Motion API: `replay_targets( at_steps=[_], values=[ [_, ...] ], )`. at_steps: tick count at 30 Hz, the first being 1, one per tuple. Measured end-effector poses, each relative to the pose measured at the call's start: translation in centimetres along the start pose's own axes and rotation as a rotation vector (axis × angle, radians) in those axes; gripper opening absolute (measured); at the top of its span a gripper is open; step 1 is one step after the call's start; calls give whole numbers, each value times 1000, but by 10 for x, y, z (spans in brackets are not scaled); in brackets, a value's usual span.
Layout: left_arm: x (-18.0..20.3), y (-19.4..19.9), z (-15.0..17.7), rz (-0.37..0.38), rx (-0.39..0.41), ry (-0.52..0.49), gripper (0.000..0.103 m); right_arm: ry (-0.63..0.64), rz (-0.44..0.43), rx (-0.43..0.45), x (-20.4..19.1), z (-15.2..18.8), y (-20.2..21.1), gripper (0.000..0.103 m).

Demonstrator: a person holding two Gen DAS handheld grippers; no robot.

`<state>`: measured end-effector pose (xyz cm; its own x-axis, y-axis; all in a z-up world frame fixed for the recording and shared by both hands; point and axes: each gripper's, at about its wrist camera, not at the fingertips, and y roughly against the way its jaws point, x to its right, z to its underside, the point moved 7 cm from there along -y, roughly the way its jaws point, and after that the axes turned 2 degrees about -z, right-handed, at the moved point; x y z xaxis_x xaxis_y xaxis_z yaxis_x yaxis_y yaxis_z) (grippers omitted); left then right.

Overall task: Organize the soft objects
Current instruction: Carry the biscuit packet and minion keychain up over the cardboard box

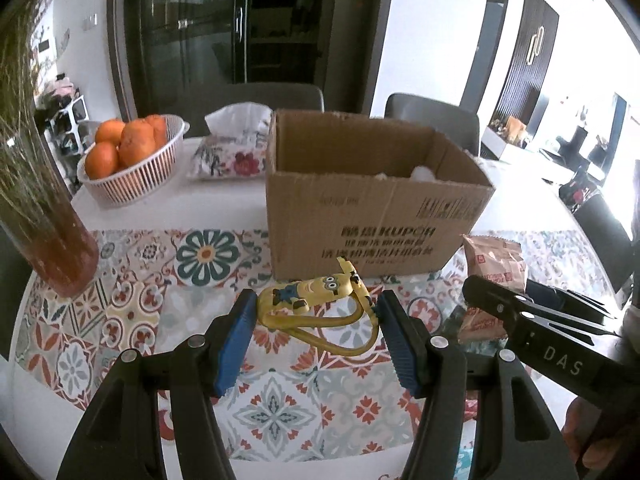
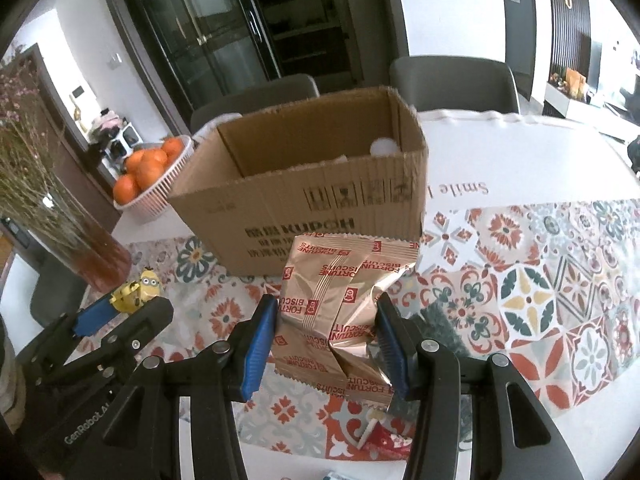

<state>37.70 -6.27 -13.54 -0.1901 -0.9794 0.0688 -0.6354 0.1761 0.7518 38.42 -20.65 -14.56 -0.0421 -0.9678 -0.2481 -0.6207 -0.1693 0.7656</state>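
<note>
Blue pads on the left gripper (image 1: pixel 316 334) are pressing the ends of a yellow Minion toy (image 1: pixel 316 300), the fingers clamped on it just in front of the cardboard box (image 1: pixel 372 216). Its loose strap loop is sagging below the pads, so it is likely to catch the box's near wall on the way in, or the rubbery body could be slipping out of so narrow a hold. The right gripper (image 2: pixel 326 344) is squeezing two crinkly biscuit packets (image 2: pixel 332 312), also in front of the box; the foil is buckling, and one packet may be sliding free, or the biscuits cracking. Both grippers are crowding together before the box, over the patterned desk (image 2: pixel 540 280), risking a bump.
</note>
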Motion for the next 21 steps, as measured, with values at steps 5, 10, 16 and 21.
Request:
replay_targets(
  at_steps=[5, 10, 16, 21],
  values=[
    [3, 15, -16, 11, 45, -7, 61, 9, -9, 43, -4, -12, 14, 50],
    [5, 27, -29, 19, 86, -14, 61, 22, -13, 89, -9, -23, 27, 50],
    [8, 37, -45, 25, 123, -23, 61, 29, -23, 132, -13, -38, 38, 50],
    [10, 43, -59, 35, 150, -28, 61, 36, -29, 168, -16, -51, 46, 50]
  ],
)
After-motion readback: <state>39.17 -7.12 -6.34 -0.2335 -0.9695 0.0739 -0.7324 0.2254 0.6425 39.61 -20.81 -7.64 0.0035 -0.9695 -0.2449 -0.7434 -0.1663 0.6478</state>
